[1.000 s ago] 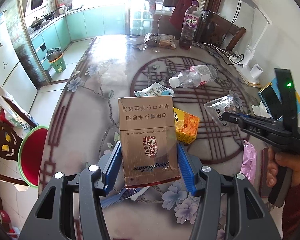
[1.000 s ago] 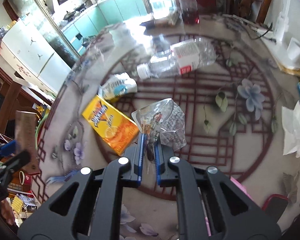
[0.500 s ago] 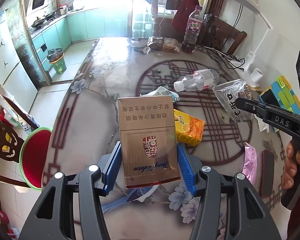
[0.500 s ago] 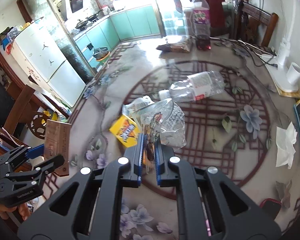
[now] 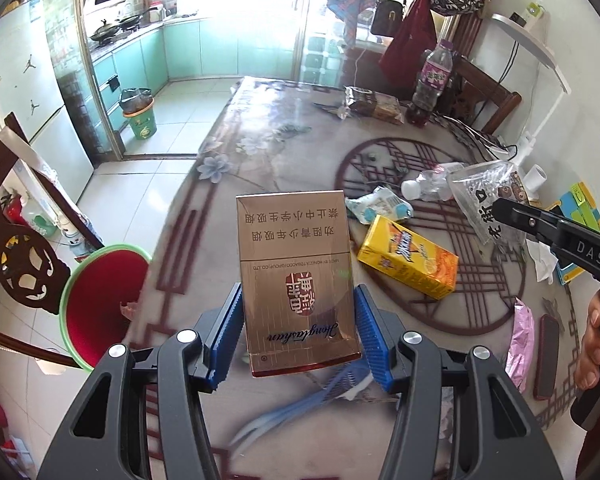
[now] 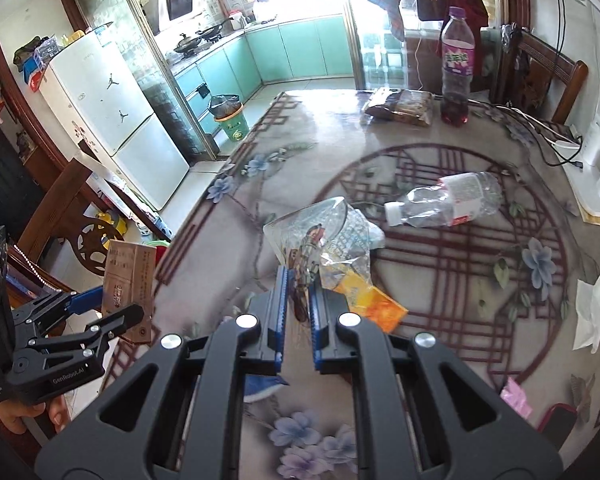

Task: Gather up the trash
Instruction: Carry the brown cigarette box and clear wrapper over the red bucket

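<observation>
My left claw [image 5: 298, 336] is clamped on the gold cigarette pack [image 5: 296, 276], held above the worktop [image 5: 260, 152] edge. My right claw [image 6: 298, 312] pinches the clear plastic bag [image 6: 324, 232] above the yellow juice box [image 5: 408, 260]. Beyond that box lie a crumpled wrapper [image 5: 380, 204] and an empty bottle [image 6: 444, 200].

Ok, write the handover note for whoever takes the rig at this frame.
Left tongs: shut on the gold cigarette pack, held above the table edge.
Right tongs: shut on a clear plastic wrapper, lifted.
Both pieces still need dropping; the red bin with green rim stands beside the table.
Left on the table: yellow juice box, crushed water bottle, blue-white packet, pink wrapper.
</observation>
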`<state>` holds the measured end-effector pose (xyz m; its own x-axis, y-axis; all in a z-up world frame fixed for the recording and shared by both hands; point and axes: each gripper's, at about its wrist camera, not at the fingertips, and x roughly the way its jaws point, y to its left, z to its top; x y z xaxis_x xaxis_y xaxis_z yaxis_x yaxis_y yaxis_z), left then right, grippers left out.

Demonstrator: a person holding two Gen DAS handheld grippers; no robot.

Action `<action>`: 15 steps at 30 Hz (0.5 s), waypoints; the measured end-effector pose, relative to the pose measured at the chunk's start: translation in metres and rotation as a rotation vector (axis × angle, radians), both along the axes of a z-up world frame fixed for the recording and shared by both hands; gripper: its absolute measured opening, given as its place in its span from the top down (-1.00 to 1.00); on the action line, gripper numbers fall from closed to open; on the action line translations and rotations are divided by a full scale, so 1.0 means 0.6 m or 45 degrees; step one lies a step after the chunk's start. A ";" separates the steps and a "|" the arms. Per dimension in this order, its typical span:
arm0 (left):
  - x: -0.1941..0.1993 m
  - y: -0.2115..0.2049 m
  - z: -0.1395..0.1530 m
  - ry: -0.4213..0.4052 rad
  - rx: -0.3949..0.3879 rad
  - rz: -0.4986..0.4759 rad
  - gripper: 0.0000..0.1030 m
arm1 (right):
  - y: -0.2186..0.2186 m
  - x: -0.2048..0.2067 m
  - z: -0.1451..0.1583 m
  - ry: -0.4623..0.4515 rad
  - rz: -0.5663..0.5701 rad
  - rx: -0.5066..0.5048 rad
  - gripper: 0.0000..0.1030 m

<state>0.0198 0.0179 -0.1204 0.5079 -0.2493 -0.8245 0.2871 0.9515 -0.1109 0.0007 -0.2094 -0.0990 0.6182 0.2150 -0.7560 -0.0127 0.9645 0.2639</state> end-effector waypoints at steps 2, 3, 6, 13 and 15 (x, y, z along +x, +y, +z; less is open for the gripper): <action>0.008 0.020 0.001 -0.004 0.004 0.002 0.00 | 0.019 0.003 0.002 -0.002 -0.005 0.000 0.80; 0.011 0.031 0.002 -0.004 0.004 0.003 0.00 | 0.030 0.006 0.001 0.003 -0.008 0.004 0.80; 0.022 0.062 0.004 -0.009 -0.001 0.007 0.00 | 0.059 0.013 0.000 0.011 -0.008 -0.002 0.80; 0.052 0.126 -0.001 -0.005 -0.014 -0.006 0.00 | 0.131 0.030 0.006 0.006 -0.022 -0.007 0.80; 0.061 0.143 -0.005 0.001 -0.019 -0.012 0.00 | 0.149 0.035 0.006 0.013 -0.023 -0.013 0.80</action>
<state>0.0562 0.1040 -0.1233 0.5047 -0.2665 -0.8211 0.2956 0.9470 -0.1257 0.0216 -0.1203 -0.0956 0.6141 0.1959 -0.7645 0.0078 0.9672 0.2541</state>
